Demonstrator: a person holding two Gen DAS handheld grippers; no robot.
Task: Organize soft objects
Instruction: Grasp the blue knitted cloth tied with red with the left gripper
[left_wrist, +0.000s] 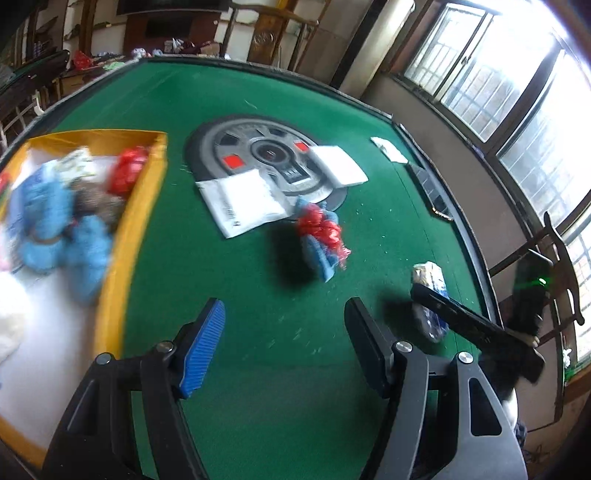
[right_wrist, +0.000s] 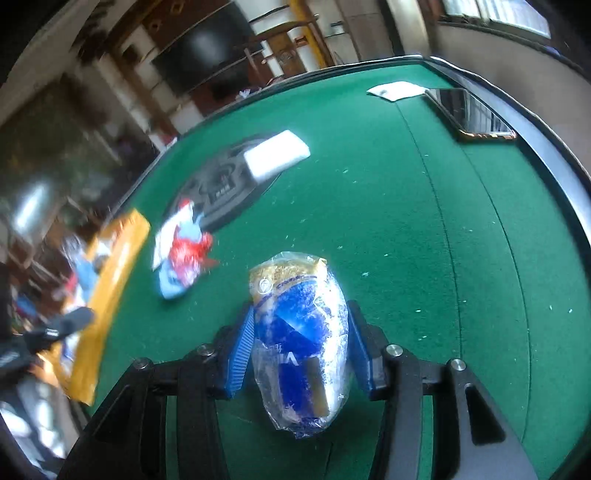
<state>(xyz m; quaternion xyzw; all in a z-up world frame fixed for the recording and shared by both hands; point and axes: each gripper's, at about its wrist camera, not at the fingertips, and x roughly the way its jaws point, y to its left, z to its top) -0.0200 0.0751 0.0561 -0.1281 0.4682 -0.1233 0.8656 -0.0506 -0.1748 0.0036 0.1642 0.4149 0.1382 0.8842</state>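
While the right tongs (right_wrist: 301, 350) sit low in the centre of the right wrist view, their blue pads (right_wrist: 242, 354) press both sides of a blue and gold packet (right_wrist: 301, 332) wrapped in clear plastic, lying on the green surface (right_wrist: 406, 240). In the left wrist view, the left tongs (left_wrist: 284, 343) stand about half open over bare green felt at the bottom of the frame, holding nothing. A red and blue bundle (left_wrist: 321, 236) lies mid-frame, near a white pouch (left_wrist: 243, 203). A yellow-rimmed box (left_wrist: 125, 236) at the left edge holds blurred blue and red soft things. A phone (right_wrist: 469, 114) lies upper right
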